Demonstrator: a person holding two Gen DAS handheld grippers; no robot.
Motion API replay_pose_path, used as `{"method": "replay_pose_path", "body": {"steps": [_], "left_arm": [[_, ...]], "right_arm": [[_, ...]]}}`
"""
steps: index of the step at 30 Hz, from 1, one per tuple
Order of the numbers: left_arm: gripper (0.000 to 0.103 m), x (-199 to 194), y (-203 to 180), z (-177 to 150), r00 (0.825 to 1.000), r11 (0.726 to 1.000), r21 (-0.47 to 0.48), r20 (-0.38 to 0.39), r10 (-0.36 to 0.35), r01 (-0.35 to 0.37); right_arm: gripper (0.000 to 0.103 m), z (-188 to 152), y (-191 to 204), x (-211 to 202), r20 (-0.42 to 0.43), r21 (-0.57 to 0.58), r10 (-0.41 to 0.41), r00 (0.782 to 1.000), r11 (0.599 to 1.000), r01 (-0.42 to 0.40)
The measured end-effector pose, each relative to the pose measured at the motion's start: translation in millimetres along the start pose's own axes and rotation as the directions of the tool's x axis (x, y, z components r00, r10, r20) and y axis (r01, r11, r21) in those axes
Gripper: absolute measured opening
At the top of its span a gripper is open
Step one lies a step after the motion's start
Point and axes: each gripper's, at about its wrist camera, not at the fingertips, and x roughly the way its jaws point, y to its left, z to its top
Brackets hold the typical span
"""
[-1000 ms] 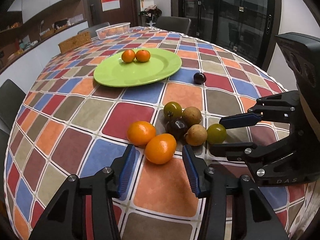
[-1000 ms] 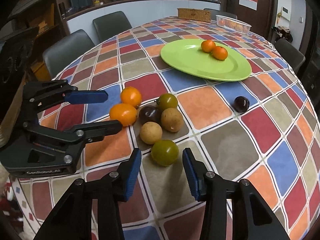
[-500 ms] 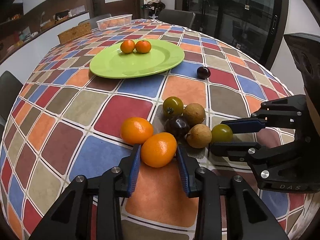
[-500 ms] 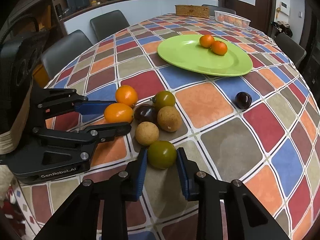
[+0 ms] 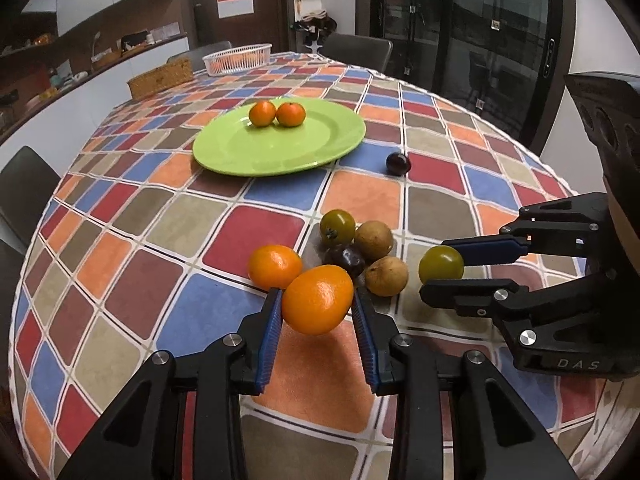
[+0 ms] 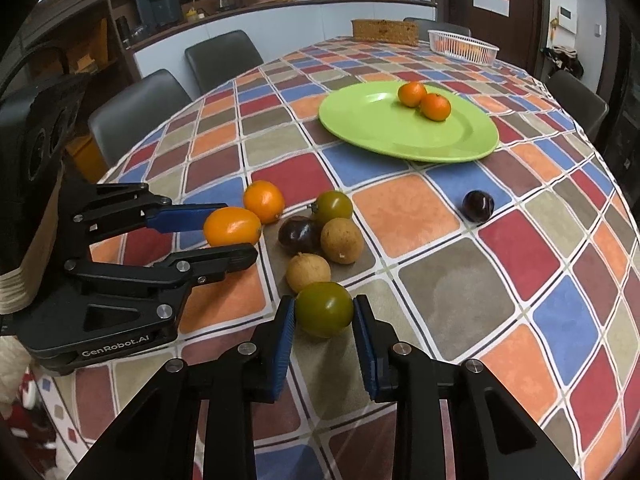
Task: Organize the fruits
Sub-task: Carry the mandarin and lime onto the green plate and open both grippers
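Both claws loaded. Your left claw (image 5: 317,305) is pinching an orange (image 5: 317,299) between its blue pads; your right claw (image 6: 324,312) is pinching a green tomato (image 6: 324,309). Both fruits look lifted just clear of the surface (image 5: 168,220), judging by the shadow under each.

Remaining pile, at 12 o'clock from the left claw: second orange (image 5: 274,266), dark plum (image 5: 345,259), two brown longan-like fruits (image 5: 374,240), another green tomato (image 5: 337,227). A lone plum (image 5: 398,163) sits near the green plate (image 5: 260,152), at its 4 o'clock. The plate carries two small oranges (image 5: 276,114).

Risks:
- The orange is round and smooth, held near the pad tips; a quick swing could roll it out.
- The tomato is soft; squeezing harder may split it.
- The two claws sit close; crossing paths toward the plate may knock them together.
- Brushing the pile would scatter loose fruit toward the edge.

Surface: round, checked multicolour cloth, with a white basket (image 5: 237,58) and woven box (image 5: 161,77) at the far side. Room: dark chairs, counter, glass doors.
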Motion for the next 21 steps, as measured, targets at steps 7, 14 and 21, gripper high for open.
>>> {"method": "replay_pose_path", "body": {"steps": [7, 14, 21], "left_arm": [[0.035, -22.2, -2.7, 8.1, 0.999, 1.000, -0.010, 0.047, 0.016, -0.016], [0.035, -37.5, -2.9, 24.4, 0.995, 0.999, -0.029, 0.093, 0.033, -0.030], [0.035, -44.1, -2.3, 49.4, 0.988, 0.998, -0.046, 0.142, 0.059, -0.053]], "right_arm": [[0.030, 7.6, 1.5, -20.5, 0.056, -0.008, -0.001, 0.998, 1.000, 0.001], [0.030, 24.1, -1.9, -40.6, 0.120, -0.016, -0.014, 0.993, 1.000, 0.016], [0.030, 45.0, -13.3, -51.3, 0.175, -0.006, -0.021, 0.984, 1.000, 0.023]]}}
